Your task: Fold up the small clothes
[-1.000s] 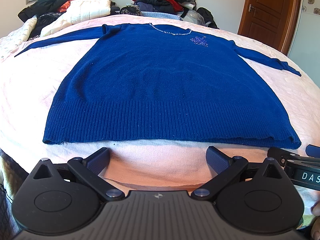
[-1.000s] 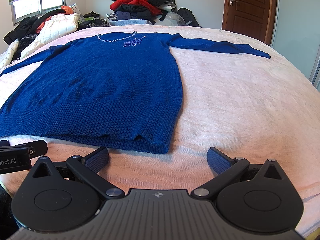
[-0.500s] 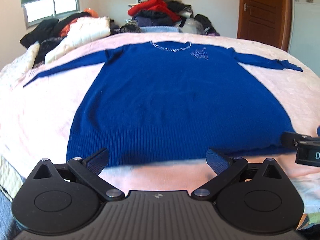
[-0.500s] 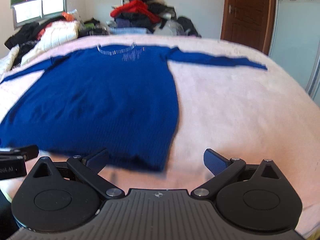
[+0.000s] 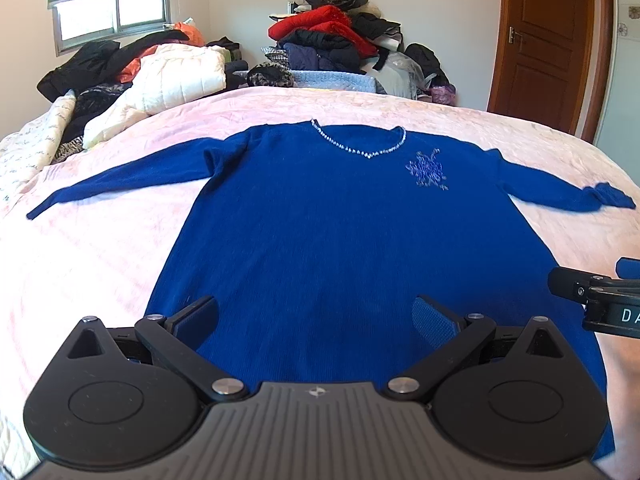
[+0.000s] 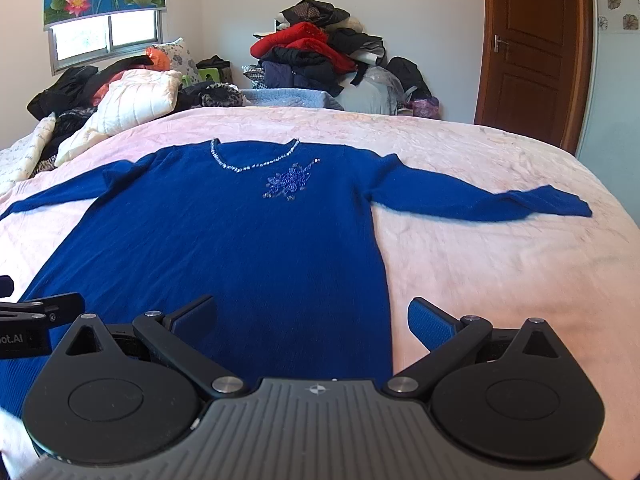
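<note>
Sweater lies flat on the bed, sleeves spread for folding, directly under and ahead of both tools. Left tool and right tool hover, fingers apart, empty.

Daylight enters through the window at the upper left of both frames, blown out to white glare. The room is bright and evenly lit, with soft, faint shadows. Fisheye distortion bows the bed and darkens the corners. The right view's lower bedding looks slightly smeared.
</note>
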Demonstrator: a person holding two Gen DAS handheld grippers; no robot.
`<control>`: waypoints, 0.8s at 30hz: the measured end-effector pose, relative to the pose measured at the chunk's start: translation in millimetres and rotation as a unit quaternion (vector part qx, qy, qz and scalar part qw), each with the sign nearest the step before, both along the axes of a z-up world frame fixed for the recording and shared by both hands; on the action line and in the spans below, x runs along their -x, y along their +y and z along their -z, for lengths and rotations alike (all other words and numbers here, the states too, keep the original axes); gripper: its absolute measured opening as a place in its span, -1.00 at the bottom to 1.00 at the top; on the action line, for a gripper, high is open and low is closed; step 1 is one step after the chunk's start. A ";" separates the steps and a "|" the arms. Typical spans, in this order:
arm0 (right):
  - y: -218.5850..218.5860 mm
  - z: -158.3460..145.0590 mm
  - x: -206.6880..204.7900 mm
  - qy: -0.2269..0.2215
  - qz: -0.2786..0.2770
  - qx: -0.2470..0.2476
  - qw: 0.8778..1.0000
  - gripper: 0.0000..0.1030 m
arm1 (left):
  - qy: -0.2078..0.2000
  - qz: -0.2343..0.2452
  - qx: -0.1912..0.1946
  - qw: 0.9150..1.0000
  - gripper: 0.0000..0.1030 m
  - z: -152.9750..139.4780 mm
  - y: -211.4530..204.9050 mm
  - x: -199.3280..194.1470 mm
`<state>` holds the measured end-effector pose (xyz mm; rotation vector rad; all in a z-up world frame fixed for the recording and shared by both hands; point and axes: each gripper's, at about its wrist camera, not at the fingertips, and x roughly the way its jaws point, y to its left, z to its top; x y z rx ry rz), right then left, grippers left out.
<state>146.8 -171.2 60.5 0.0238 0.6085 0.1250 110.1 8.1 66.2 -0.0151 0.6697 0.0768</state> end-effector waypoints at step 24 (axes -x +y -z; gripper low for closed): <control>-354.7 43.6 -181.2 0.008 0.316 -0.307 0.898 0.61 | 0.065 0.017 0.048 0.997 1.00 32.8 -25.8 -184.6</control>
